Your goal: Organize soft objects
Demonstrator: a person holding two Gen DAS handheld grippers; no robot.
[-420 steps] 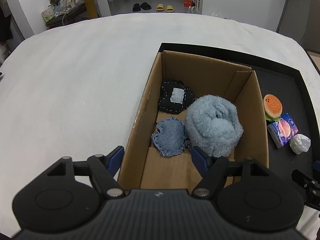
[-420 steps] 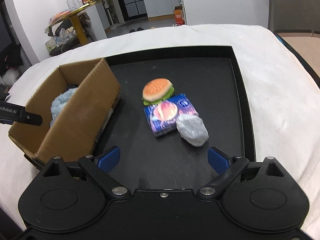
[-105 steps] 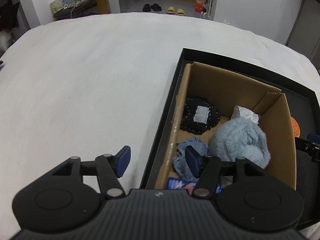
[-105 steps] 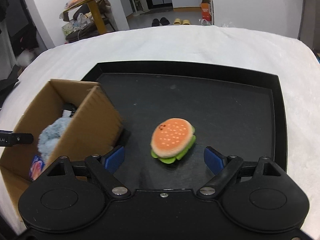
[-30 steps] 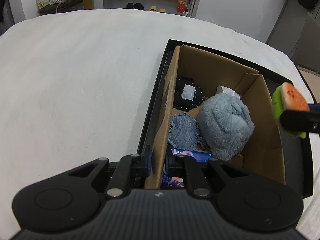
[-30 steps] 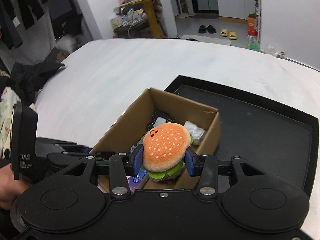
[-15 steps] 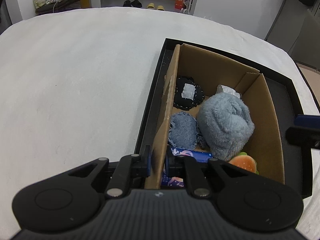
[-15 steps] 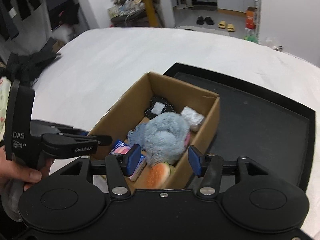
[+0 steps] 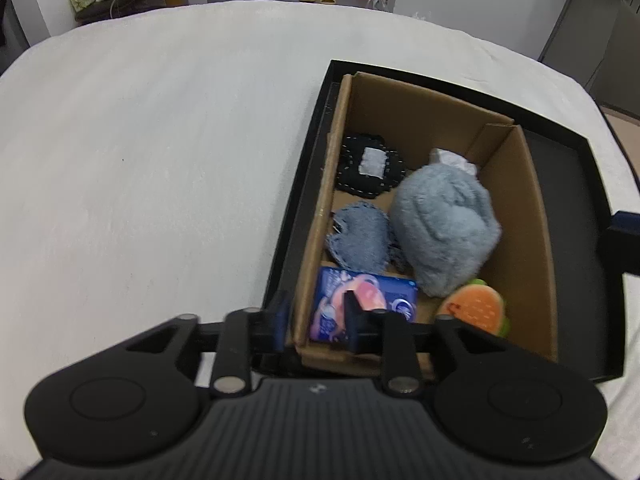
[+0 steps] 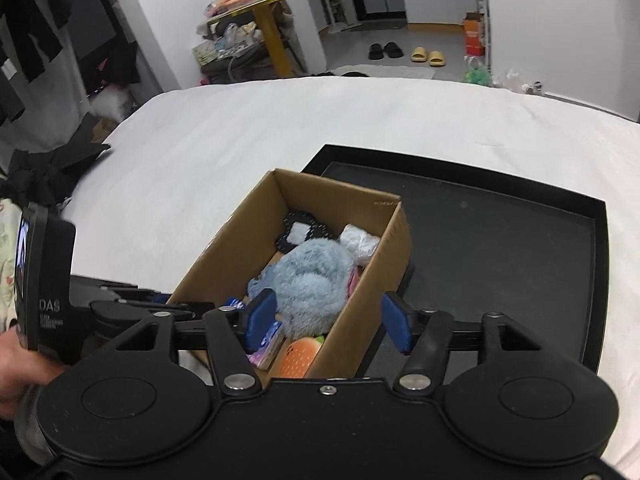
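Note:
The cardboard box (image 9: 536,216) stands in the black tray (image 9: 576,176). It holds a fluffy blue plush (image 9: 444,224), a denim patch (image 9: 360,236), a black patch (image 9: 368,168), a white wad (image 9: 452,158), a blue packet (image 9: 360,304) and the burger plush (image 9: 476,308). My left gripper (image 9: 316,316) has its jaws open a little, astride the box's near-left wall corner. My right gripper (image 10: 324,320) is open and empty above the box's (image 10: 392,240) near end; the burger plush (image 10: 298,356) lies below it.
The tray's right part (image 10: 500,248) is bare black. White bedding (image 9: 152,152) surrounds the tray. A yellow table with clutter (image 10: 272,20) and slippers (image 10: 428,56) are in the room beyond.
The burger plush lies in the box's near-right corner since half a second ago. My left gripper's jaws have opened off the box wall. My right gripper has pulled back a little.

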